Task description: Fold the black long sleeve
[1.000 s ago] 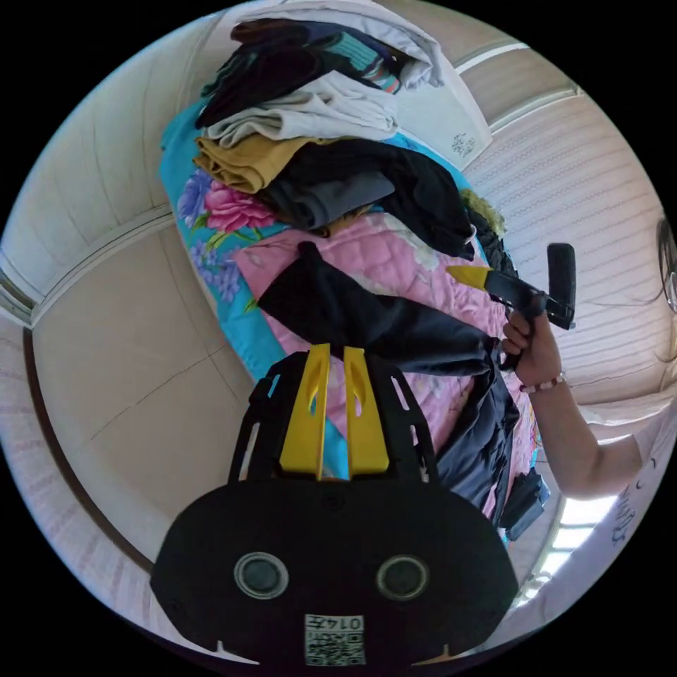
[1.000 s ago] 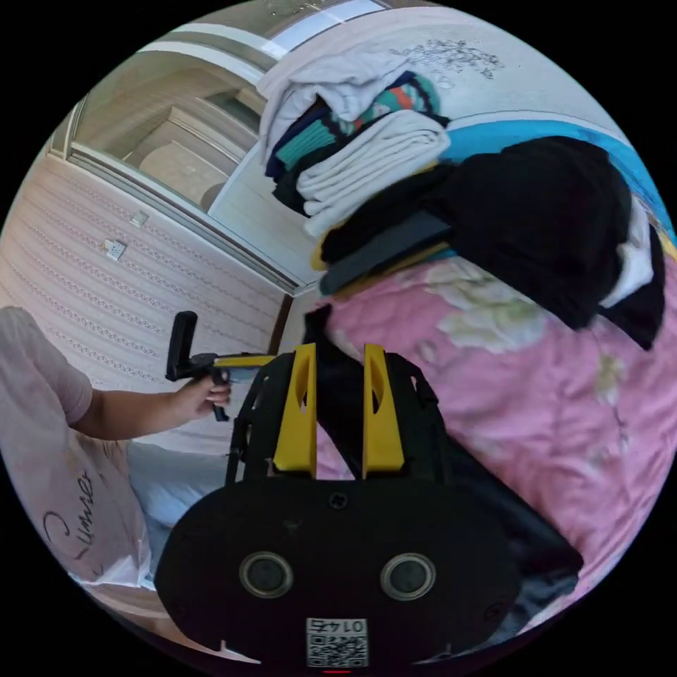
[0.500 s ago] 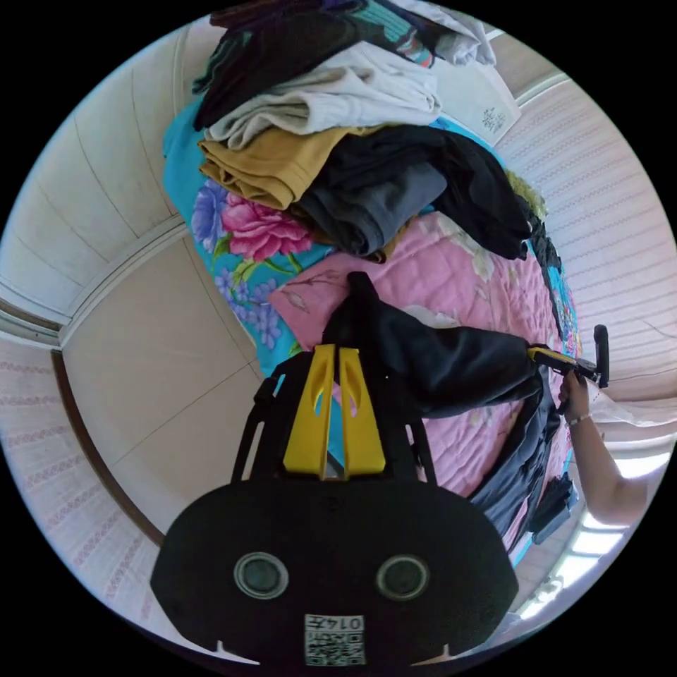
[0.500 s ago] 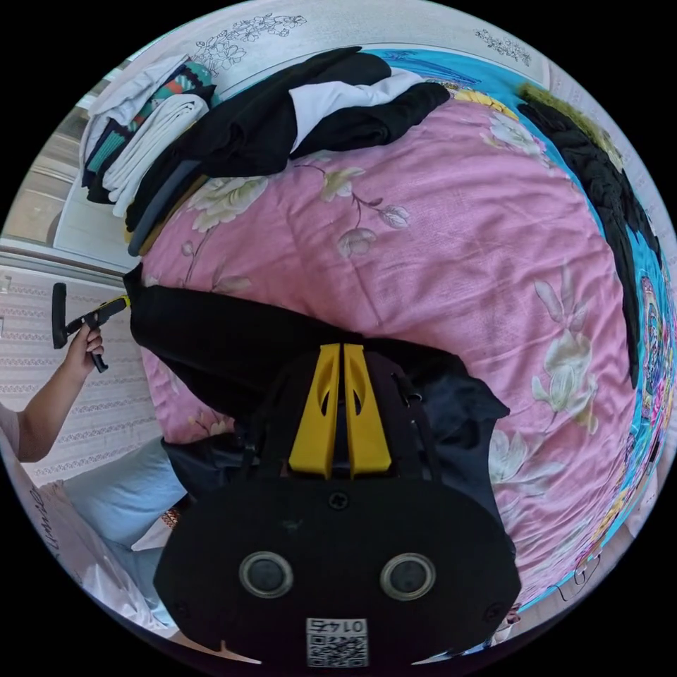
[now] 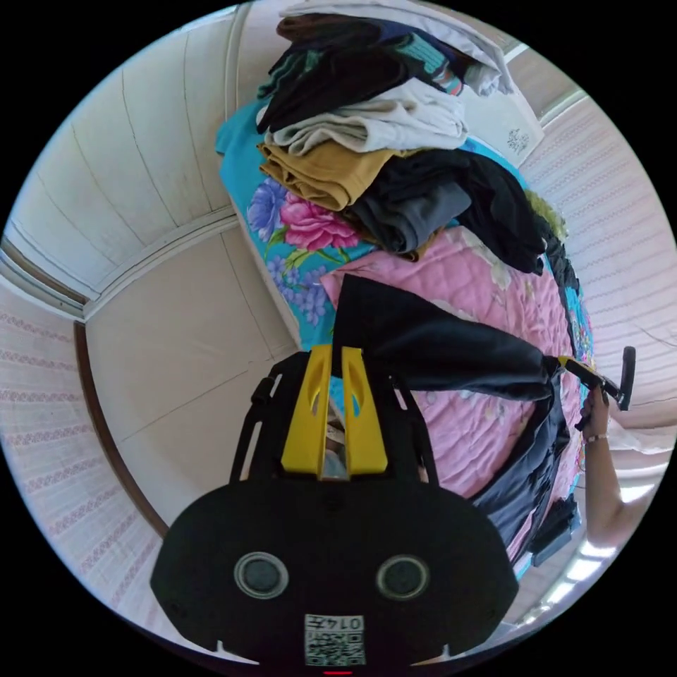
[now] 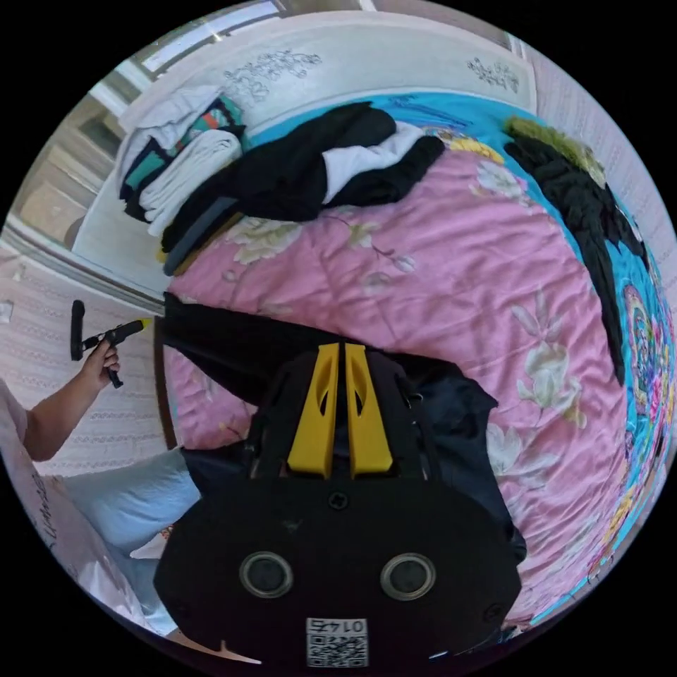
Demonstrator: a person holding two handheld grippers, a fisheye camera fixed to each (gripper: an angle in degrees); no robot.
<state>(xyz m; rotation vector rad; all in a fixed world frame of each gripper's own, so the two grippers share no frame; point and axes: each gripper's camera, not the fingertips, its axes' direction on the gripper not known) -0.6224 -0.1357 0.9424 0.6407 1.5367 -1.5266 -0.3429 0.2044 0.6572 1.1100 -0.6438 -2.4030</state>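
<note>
The black long sleeve (image 5: pixel 437 345) hangs stretched between my two grippers over the pink floral quilt (image 5: pixel 486 423). In the left gripper view my left gripper (image 5: pixel 331 349) is shut on one corner of it at the bed's edge. The right gripper (image 5: pixel 568 362), held in a hand (image 5: pixel 598 412), grips the far end, and more black cloth droops below it. In the right gripper view my right gripper (image 6: pixel 337 347) is shut on the black long sleeve (image 6: pixel 233 345). The left gripper (image 6: pixel 143 324) pinches its far corner beyond the edge of the quilt (image 6: pixel 437 268).
A tall pile of folded clothes (image 5: pixel 367 120) stands at the bed's head end, by the pale headboard (image 6: pixel 367 63). A loose black and white garment (image 6: pixel 338 169) lies beside it. A dark fuzzy garment (image 6: pixel 585 204) runs along the far side. Pale floor (image 5: pixel 183 352) borders the bed.
The right gripper has shut on the black cloth and drawn away from the left one. The garment, slack a second ago, now spans between the two grippers.
</note>
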